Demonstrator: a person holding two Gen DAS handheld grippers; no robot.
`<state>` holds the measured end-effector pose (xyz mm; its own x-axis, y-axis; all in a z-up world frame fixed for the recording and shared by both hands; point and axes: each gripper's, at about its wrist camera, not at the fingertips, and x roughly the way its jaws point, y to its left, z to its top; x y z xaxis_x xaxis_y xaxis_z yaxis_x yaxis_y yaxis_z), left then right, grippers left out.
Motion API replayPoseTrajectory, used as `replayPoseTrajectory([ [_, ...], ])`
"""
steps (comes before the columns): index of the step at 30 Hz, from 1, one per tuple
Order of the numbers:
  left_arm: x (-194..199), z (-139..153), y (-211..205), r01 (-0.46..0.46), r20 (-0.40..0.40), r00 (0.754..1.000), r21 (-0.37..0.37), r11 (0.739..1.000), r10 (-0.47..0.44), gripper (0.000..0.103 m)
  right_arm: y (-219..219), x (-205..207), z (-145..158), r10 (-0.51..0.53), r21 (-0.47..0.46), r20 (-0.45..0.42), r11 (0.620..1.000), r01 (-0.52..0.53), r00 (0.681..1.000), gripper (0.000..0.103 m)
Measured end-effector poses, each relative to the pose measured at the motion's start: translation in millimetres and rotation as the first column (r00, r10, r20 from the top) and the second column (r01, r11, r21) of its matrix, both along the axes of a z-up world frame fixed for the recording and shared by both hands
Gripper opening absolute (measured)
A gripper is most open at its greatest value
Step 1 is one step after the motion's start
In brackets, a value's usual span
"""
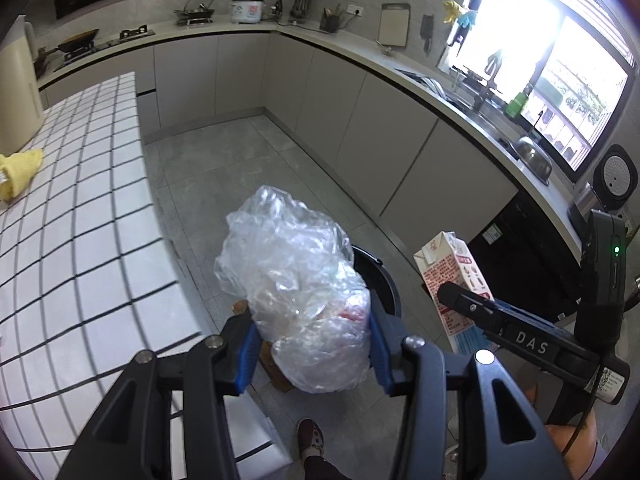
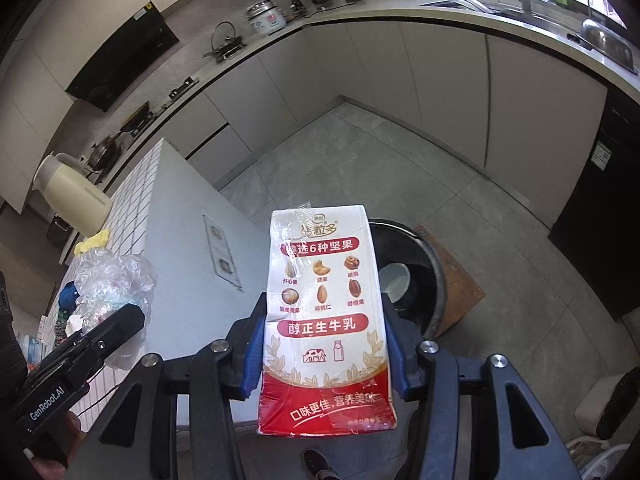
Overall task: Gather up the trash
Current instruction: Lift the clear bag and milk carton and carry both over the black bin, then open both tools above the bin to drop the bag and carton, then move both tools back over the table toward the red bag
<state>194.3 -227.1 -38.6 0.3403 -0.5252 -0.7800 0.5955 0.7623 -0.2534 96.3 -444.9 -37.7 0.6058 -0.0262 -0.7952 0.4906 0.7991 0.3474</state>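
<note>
2 tongs: left gripper [image 1: 312,344] pinches 1 plastic bag [image 1: 296,280], right gripper [image 2: 326,344] 1 milk carton [image 2: 324,320], above 1 bin [image 2: 416,276].

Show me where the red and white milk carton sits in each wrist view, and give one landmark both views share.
Left wrist view: the red and white milk carton is at the right, clamped in the right hand-held gripper, beside the round black trash bin.
Right wrist view: the carton fills the centre, upright between the blue pads, with the bin just behind it to the right.
Shared landmark: the white rice cooker on the far counter.
</note>
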Motion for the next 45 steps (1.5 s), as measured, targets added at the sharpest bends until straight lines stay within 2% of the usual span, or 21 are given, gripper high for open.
replayPoseTrajectory([
  [6,0,-22,-27,0.021,-0.041,0.999,0.043,0.999,-0.020,0.048,-24,1,-18,-0.007,0.010,-0.036,1.000,0.007,0.999,0.052],
  [13,3,-48,-47,0.020,-0.075,0.997,0.108,0.994,-0.012,0.048,-45,20,-46,0.009,0.040,-0.068,0.999,-0.006,0.998,0.052],
  [23,11,-85,-62,-0.005,-0.136,0.990,0.187,0.982,0.031,0.050,-57,51,-81,0.055,0.063,-0.111,0.997,-0.049,0.992,0.053],
  [26,14,-93,-71,-0.029,-0.151,0.986,0.227,0.973,0.065,0.067,-60,59,-90,0.064,0.071,-0.122,0.996,-0.055,0.990,0.053],
  [27,15,-94,-72,-0.041,-0.150,0.986,0.234,0.971,0.078,0.073,-62,60,-93,0.058,0.073,-0.131,0.996,-0.049,0.990,0.059],
  [28,15,-93,-72,-0.057,-0.140,0.986,0.242,0.969,0.093,0.078,-64,61,-96,0.054,0.079,-0.136,0.996,-0.044,0.989,0.070],
  [30,14,-90,-71,-0.069,-0.128,0.987,0.234,0.970,0.101,0.084,-68,61,-98,0.040,0.082,-0.133,0.996,-0.029,0.990,0.074],
  [34,13,-81,-69,-0.072,-0.124,0.987,0.200,0.977,0.098,0.084,-73,57,-89,0.017,0.066,-0.110,0.998,-0.009,0.994,0.074],
  [38,10,-59,-59,-0.087,-0.129,0.986,0.149,0.985,0.107,0.084,-74,50,-73,0.008,0.039,-0.088,0.999,-0.005,0.996,0.074],
  [45,2,-20,-36,-0.098,-0.052,0.993,0.103,0.990,0.104,0.084,-61,41,-50,0.011,0.015,-0.064,1.000,-0.010,0.998,0.074],
])
